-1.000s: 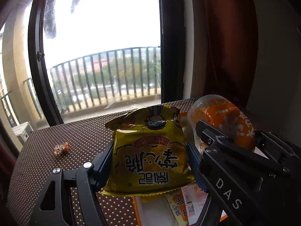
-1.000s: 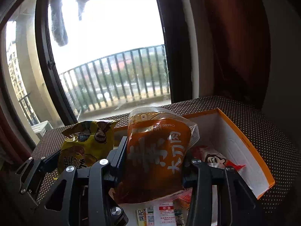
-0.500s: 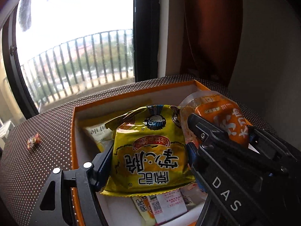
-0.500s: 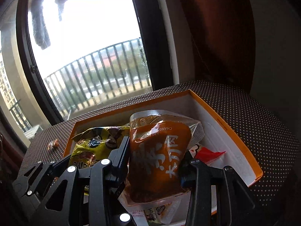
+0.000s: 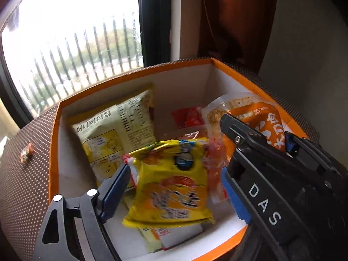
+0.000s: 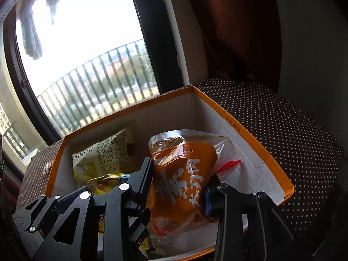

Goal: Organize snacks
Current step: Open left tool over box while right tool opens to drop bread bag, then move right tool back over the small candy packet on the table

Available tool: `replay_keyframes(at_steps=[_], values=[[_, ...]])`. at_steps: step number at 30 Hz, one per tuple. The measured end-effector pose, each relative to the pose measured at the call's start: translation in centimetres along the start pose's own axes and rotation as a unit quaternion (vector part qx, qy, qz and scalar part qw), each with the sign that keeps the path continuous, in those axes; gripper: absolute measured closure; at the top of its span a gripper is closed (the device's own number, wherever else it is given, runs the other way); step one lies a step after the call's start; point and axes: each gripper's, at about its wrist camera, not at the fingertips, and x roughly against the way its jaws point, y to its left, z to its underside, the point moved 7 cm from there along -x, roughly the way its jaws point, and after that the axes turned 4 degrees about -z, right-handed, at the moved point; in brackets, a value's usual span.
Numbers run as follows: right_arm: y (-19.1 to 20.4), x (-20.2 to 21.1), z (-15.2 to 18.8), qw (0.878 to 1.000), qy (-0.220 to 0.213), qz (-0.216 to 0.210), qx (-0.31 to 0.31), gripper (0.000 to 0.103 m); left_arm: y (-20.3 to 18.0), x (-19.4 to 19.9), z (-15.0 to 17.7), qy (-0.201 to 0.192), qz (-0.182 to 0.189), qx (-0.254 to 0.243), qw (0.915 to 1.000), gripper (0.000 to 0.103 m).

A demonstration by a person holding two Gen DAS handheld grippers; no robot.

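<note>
**Both claws over the open box**

Your left claw (image 5: 174, 187) has its fingers spread, and the yellow bag (image 5: 171, 184) sits loosely between them, above the packets inside the orange box (image 5: 54, 130). Your right claw (image 6: 178, 184) is clamped on the orange pouch (image 6: 182, 182), held upright within the box walls. A pale bag (image 5: 113, 128) leans against the far wall. A candy (image 5: 26, 152) lies on the dotted desk (image 5: 24, 184).

Both wrist cameras are looking forward along their tongs, tilting down at close range into the orange box (image 5: 55, 130), with the balcony window (image 6: 91, 50) beyond. Both views are sharing the box interior; the right tongs (image 5: 256, 143) are crossing the left view's right side.
</note>
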Motion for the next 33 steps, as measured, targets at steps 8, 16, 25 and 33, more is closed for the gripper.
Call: replay_keyframes(at_steps=[8,16,25,33], values=[[0.4,-0.5,0.2,1.000,0.010,0.000,0.020,0.060,1.3,0.6,0.5,-0.007,-0.036,-0.005,0.9993,0.013],[1.1,-1.4,0.2,0.997,0.044,-0.006,0.058,0.024,-0.4,1.4,1.9,-0.021,-0.053,-0.011,0.9983,0.013],[0.4,0.4,1.0,0.997,0.051,0.035,0.049,0.015,-1.2,3.8,3.3,-0.037,-0.048,-0.002,0.9981,0.012],[1.3,2.8,1.4,0.997,0.033,0.047,0.058,0.014,-0.9,5.9,4.1,-0.059,-0.047,0.004,0.9971,0.012]])
